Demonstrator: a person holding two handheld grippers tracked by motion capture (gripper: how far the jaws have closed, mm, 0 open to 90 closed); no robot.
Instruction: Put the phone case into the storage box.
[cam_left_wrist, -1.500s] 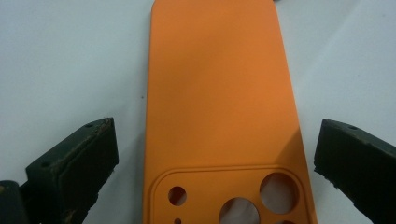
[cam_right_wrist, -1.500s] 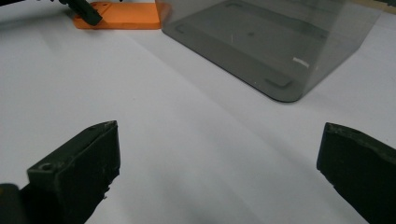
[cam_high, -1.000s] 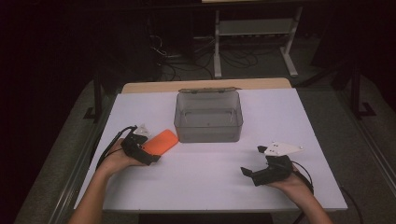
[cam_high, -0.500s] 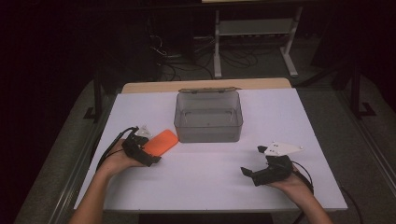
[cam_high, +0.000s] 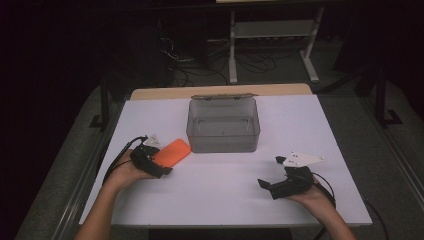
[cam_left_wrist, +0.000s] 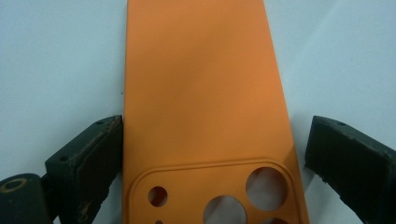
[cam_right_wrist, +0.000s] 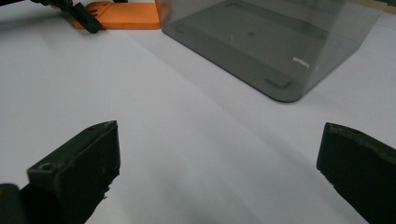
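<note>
Orange phone case (cam_high: 171, 152) lies flat on the white bench (cam_high: 225, 200), back up, just left of the smoky clear box (cam_high: 223, 125) and near it without quite touching, as far as the high view lets me judge. The left gripper (cam_high: 159, 167) sits at the case's near end, held low in the person's left hand (cam_high: 127, 172). In the left gripper view the case (cam_left_wrist: 205, 93) runs up between the two black jaws with its camera cut-outs at the bottom. The jaws have just been closing on it: the left pad stands right against the case's edge, while a thin strip of bench shows between the right pad and the other edge, so the case is not clamped.

Right gripper (cam_high: 267, 186) rests on the bench toward the front right, well apart from the case, in the right hand (cam_high: 315, 197). Its jaws stand wide open with bare bench between them. Beyond them, in the right gripper view, the box (cam_right_wrist: 271, 42) stands empty, and the case (cam_right_wrist: 123, 16) and the left gripper (cam_right_wrist: 86, 18) show at the far top left.
</note>
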